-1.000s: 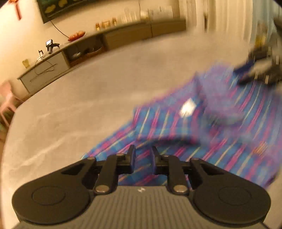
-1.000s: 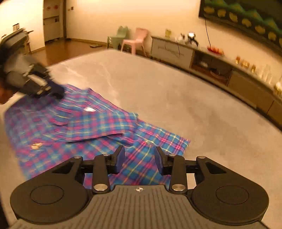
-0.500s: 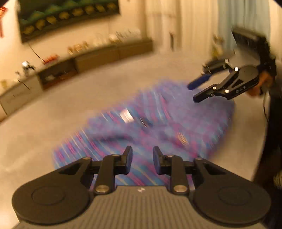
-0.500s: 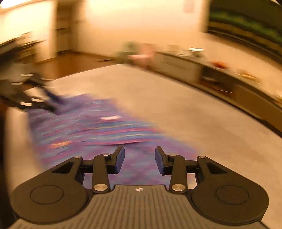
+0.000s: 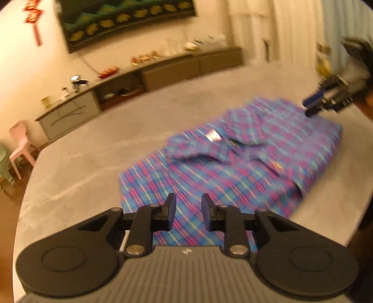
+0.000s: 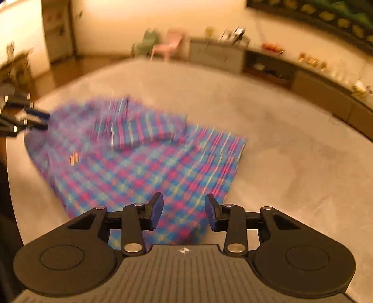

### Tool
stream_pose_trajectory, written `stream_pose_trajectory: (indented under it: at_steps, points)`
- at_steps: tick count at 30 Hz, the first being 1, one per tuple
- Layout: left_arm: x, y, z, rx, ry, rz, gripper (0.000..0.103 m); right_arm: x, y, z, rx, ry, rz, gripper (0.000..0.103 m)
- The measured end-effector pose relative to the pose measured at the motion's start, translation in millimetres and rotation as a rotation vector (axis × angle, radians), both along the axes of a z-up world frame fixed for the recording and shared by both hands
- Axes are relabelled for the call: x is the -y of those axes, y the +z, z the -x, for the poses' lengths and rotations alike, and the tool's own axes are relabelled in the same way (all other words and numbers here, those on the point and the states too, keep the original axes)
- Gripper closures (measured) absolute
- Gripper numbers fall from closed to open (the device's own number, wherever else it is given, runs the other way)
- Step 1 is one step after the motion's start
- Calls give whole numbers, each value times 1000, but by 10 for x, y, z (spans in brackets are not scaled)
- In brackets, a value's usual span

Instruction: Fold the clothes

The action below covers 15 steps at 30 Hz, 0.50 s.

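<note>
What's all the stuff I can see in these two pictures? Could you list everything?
shirt: one, blue and pink plaid, partly folded, lying on the table
table: one, grey, under the shirt
sideboard: one, long, brown and grey, along the far wall, small blurred items on top
picture: one, dark green with yellow, on the wall above the sideboard
red ornament: one, hanging on the wall
chairs: one pink, one green, beside the sideboard
left gripper: black, open, empty, above the shirt
right gripper: black with blue pads, opening, empty, above the shirt
</note>
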State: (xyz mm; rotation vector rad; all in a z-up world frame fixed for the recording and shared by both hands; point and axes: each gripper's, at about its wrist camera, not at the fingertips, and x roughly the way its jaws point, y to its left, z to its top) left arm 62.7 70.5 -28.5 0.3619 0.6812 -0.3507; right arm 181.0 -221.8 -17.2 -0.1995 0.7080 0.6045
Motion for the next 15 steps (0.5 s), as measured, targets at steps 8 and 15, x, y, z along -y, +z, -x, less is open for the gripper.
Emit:
stream_pose_trajectory:
  at_steps: [8, 15]
  points:
    - [275, -192, -467, -35, 44, -127, 75, -179, -267, -474, 24, -126, 76, 60]
    - [160, -103, -593, -18, 95, -96, 71, -58, -104, -427, 51, -218, 157, 58]
